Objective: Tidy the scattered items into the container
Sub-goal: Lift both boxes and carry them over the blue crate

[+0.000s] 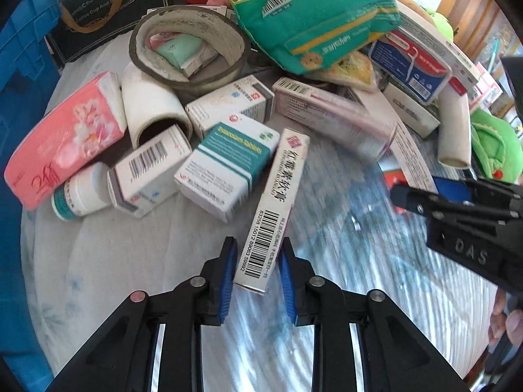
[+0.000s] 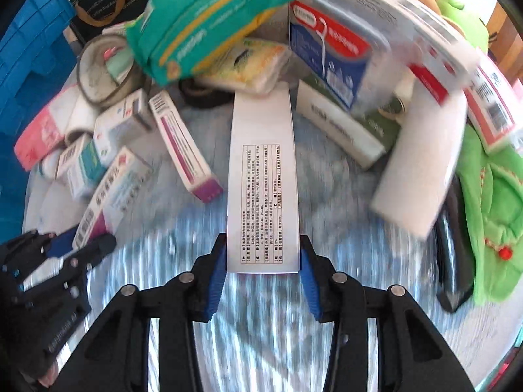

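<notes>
While left claw [image 1: 258, 261] grips barcoded box [image 1: 273, 209], right claw [image 2: 263, 261] clamps white carton [image 2: 263, 176].

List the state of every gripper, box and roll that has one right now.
left gripper: shut on the long barcode box
right gripper: shut on the white printed box
tape roll: lying flat, packets inside its ring
white tube: on its side, open end showing
pink tissue pack: lying flat, sealed
green pack: on top of the pile
</notes>
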{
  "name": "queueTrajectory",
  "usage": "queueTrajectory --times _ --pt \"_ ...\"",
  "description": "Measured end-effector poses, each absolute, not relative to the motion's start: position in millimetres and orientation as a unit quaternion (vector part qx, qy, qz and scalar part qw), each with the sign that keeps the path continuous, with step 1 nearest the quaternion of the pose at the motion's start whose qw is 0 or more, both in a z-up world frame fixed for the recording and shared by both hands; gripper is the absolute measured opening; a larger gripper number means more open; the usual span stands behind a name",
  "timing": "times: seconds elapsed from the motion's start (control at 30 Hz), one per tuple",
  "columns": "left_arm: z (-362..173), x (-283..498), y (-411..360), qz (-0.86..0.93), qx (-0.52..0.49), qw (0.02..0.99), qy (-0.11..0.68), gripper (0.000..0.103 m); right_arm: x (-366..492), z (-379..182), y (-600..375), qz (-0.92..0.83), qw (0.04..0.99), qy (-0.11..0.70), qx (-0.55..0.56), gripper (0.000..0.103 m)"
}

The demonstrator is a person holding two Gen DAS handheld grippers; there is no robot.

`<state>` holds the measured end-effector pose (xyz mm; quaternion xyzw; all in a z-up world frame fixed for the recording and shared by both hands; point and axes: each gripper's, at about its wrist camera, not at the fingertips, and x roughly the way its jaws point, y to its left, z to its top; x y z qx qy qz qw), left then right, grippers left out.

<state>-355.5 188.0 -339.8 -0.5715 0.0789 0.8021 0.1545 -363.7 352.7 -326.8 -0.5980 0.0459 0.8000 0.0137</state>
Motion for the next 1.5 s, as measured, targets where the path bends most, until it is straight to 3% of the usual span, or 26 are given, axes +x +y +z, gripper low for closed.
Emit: queueTrajectory --times 0.37,0.4,0.5,0.53,0.77,0.8,0.87,0.9,0.93,0.97,1.0,1.5 --pt "-341.8 -300.5 160.7 0.793 -0.582 0.172 0.055 0.019 -289.5 -323.7 352.3 0.787 0.008 0.041 -0.616 0.041" --pt "-342.1 -298.8 158.3 0.793 -0.583 0.171 0.052 0.023 -287.2 -322.1 353.2 0.789 0.01 0.042 -0.613 0.042" --pt "-337.9 -300.9 149.6 0.799 -0.578 0.164 0.04 0.056 -286.1 -313.7 356.7 0.797 0.014 0.046 -0.602 0.066" --pt "-334.5 -302.5 146.1 0.804 -0.571 0.16 0.035 0.06 -288.1 -310.1 357.3 0.8 0.013 0.045 -0.598 0.073" --pt "-316.9 -339.1 162.1 0.81 -0.567 0.145 0.044 0.063 -309.7 -298.2 359.4 0.81 0.01 0.047 -0.584 0.074" --pt "-318.0 -344.1 167.5 0.808 -0.569 0.145 0.048 0.061 -313.9 -299.4 358.7 0.809 0.01 0.045 -0.586 0.074" --pt "-329.4 -349.3 182.6 0.801 -0.578 0.143 0.058 0.047 -320.6 -303.9 356.8 0.806 0.011 0.042 -0.591 0.073" --pt "-335.2 -349.9 189.7 0.799 -0.581 0.141 0.065 0.033 -323.8 -306.9 356.0 0.803 0.012 0.04 -0.595 0.071" --pt "-334.3 -348.7 191.9 0.803 -0.575 0.139 0.073 0.02 -325.4 -310.4 355.1 0.799 0.012 0.04 -0.6 0.058" --pt "-334.0 -347.8 193.4 0.802 -0.575 0.141 0.076 0.018 -327.0 -313.9 354.2 0.796 0.011 0.041 -0.604 0.043" --pt "-333.7 -347.0 194.9 0.801 -0.576 0.142 0.08 0.018 -327.9 -316.6 353.2 0.793 0.012 0.039 -0.608 0.041" --pt "-278.3 -329.6 182.6 0.837 -0.524 0.142 0.07 0.018 -307.8 -262.1 341.8 0.827 -0.002 0.049 -0.561 0.04"
